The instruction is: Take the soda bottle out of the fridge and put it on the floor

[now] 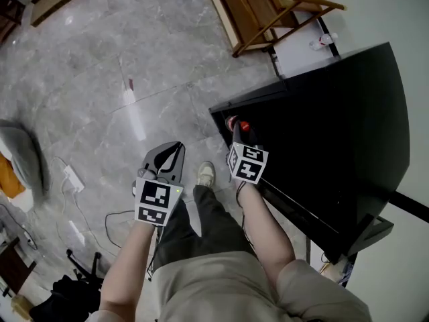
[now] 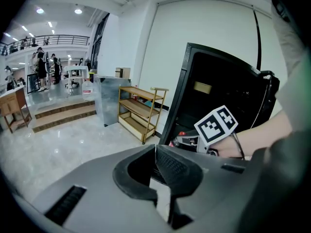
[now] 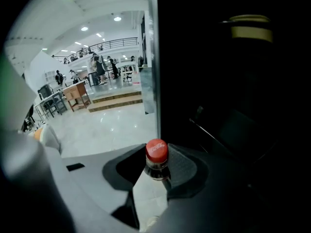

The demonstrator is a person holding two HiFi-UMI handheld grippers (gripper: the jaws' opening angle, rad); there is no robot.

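The soda bottle (image 3: 156, 160), dark with a red cap, stands upright at the front edge of the black fridge (image 1: 335, 126); in the head view only its red cap (image 1: 244, 125) shows. My right gripper (image 3: 156, 168) reaches into the fridge opening and is shut on the bottle's neck just under the cap, with a pad on each side. The head view shows this right gripper (image 1: 238, 131) at the fridge's left edge. My left gripper (image 1: 175, 147) hangs over the floor left of the fridge, shut, with nothing in it (image 2: 155, 149). The fridge's inside is too dark to make out.
A wooden shelf rack (image 1: 261, 12) stands beyond the fridge. A power strip and cables (image 1: 70, 176) lie on the marble floor at the left, near a grey cushion (image 1: 23, 156). My shoe (image 1: 206, 173) is between the grippers. People stand far off in the hall.
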